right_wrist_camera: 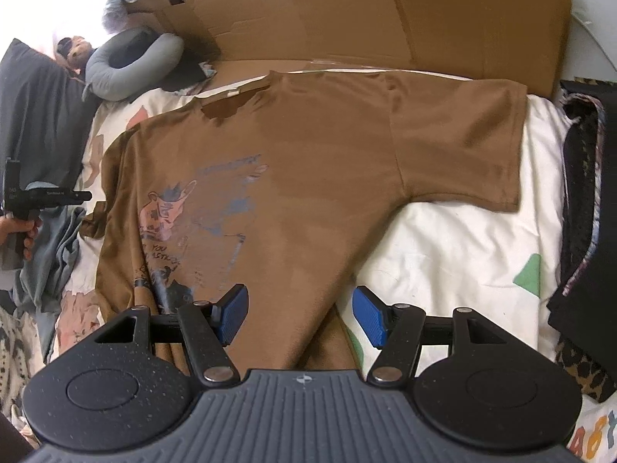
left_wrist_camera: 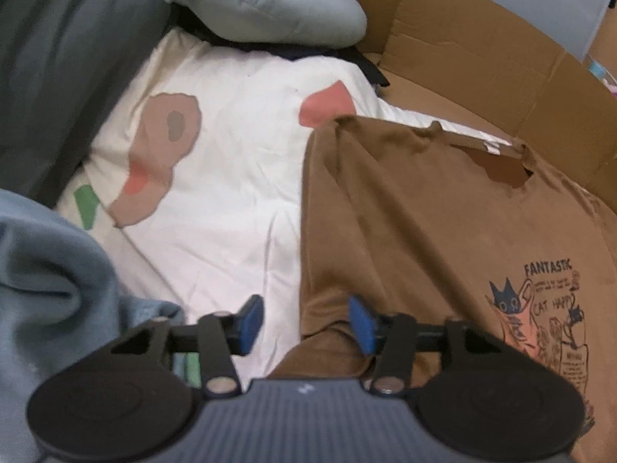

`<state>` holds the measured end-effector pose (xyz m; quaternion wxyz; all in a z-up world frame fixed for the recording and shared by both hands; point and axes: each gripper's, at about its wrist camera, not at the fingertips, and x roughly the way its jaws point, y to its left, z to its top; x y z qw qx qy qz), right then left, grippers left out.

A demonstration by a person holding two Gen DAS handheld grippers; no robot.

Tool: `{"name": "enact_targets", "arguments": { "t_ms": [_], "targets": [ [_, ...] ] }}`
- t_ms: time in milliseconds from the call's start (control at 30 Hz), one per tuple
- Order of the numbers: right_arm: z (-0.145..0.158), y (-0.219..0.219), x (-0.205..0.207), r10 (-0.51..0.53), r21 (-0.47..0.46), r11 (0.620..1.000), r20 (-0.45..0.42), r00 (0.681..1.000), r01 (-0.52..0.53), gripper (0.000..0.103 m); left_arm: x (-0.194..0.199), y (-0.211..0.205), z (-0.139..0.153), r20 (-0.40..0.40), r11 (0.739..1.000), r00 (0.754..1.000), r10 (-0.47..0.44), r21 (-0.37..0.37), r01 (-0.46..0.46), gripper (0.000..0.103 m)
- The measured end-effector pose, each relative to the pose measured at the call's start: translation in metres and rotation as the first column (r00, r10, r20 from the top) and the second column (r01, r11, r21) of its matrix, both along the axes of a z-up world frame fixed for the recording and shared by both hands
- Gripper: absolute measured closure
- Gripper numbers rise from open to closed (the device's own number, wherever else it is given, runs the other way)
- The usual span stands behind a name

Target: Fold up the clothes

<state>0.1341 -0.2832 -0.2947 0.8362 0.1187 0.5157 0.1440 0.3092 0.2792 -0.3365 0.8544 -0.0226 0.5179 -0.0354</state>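
Note:
A brown T-shirt (right_wrist_camera: pixel 293 169) with a cat print lies flat on a white patterned bedspread (right_wrist_camera: pixel 455 239), one short sleeve (right_wrist_camera: pixel 459 139) spread to the right. In the left wrist view the same brown T-shirt (left_wrist_camera: pixel 416 223) fills the right half, its left edge running down toward my left gripper (left_wrist_camera: pixel 306 322). That gripper is open, over the shirt's crumpled left edge, with nothing between its blue pads. My right gripper (right_wrist_camera: pixel 300 316) is open too, above the shirt's lower right hem. The left gripper (right_wrist_camera: pixel 83 195) and the hand holding it show at the far left of the right wrist view.
Flattened cardboard (right_wrist_camera: pixel 347 19) lies behind the shirt. A grey curved pillow (right_wrist_camera: pixel 127 65) and a dark pillow (right_wrist_camera: pixel 34 115) sit at the back left. Blue-grey clothing (left_wrist_camera: pixel 50 270) is heaped at the left. Dark and leopard-print fabric (right_wrist_camera: pixel 582 193) is piled on the right.

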Motion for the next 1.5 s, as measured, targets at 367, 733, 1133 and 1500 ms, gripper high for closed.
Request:
{"name": "enact_targets", "arguments": {
  "t_ms": [367,733,1133,1500],
  "targets": [
    [-0.015,0.004,-0.001,0.026,-0.032,0.999,-0.045,0.999,-0.028,0.036,0.002,-0.021,-0.045,-0.02,0.999,1.0,-0.004,0.04,0.005,0.047],
    [-0.013,0.009,0.0,0.048,-0.036,0.998,-0.041,0.998,-0.049,0.036,-0.004,-0.017,-0.026,0.008,1.0,1.0,-0.002,-0.013,0.002,0.083],
    [-0.006,0.009,-0.004,0.052,-0.036,0.998,-0.02,0.998,-0.053,0.036,0.004,0.02,0.037,0.123,0.998,0.992,0.017,0.057,-0.024,0.101],
    [-0.01,0.005,-0.005,0.043,-0.044,0.998,-0.029,0.999,-0.044,0.036,0.02,0.028,0.017,0.033,0.998,0.999,0.039,0.054,-0.041,0.096]
  ]
}}
